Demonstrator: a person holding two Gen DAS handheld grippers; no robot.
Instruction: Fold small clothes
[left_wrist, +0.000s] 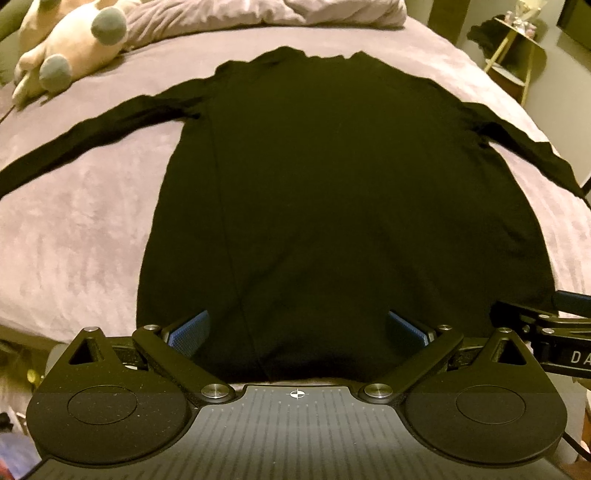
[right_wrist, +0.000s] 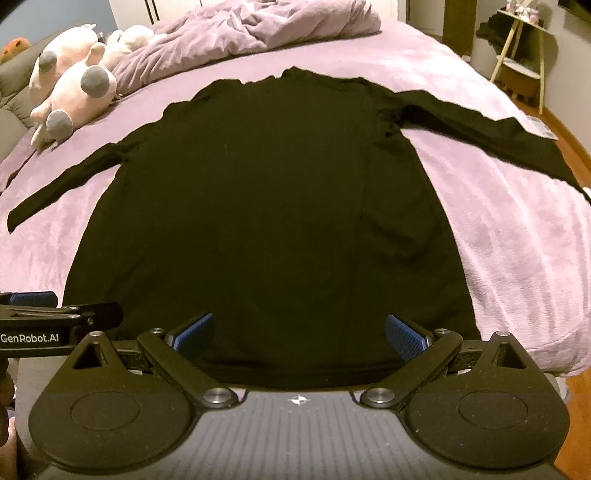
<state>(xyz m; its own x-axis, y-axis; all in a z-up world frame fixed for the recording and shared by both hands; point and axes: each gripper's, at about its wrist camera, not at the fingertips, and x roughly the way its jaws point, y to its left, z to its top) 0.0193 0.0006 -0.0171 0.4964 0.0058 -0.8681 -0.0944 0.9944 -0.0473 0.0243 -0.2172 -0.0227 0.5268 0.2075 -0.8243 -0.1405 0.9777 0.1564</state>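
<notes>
A black long-sleeved shirt (left_wrist: 325, 192) lies flat on the purple bed, hem toward me, collar far, both sleeves spread out to the sides. It also shows in the right wrist view (right_wrist: 266, 206). My left gripper (left_wrist: 297, 328) is open and empty, hovering over the hem, left of centre. My right gripper (right_wrist: 299, 332) is open and empty over the hem, right of centre. The right gripper's side shows at the right edge of the left wrist view (left_wrist: 554, 325), and the left gripper's side at the left edge of the right wrist view (right_wrist: 44, 314).
The bed's purple blanket (left_wrist: 85, 206) extends around the shirt. Pink plush toys (right_wrist: 74, 81) lie at the far left. A rumpled duvet (right_wrist: 258, 26) is heaped at the head. A small side table (right_wrist: 524, 55) stands past the bed's right edge, over wooden floor (right_wrist: 580, 391).
</notes>
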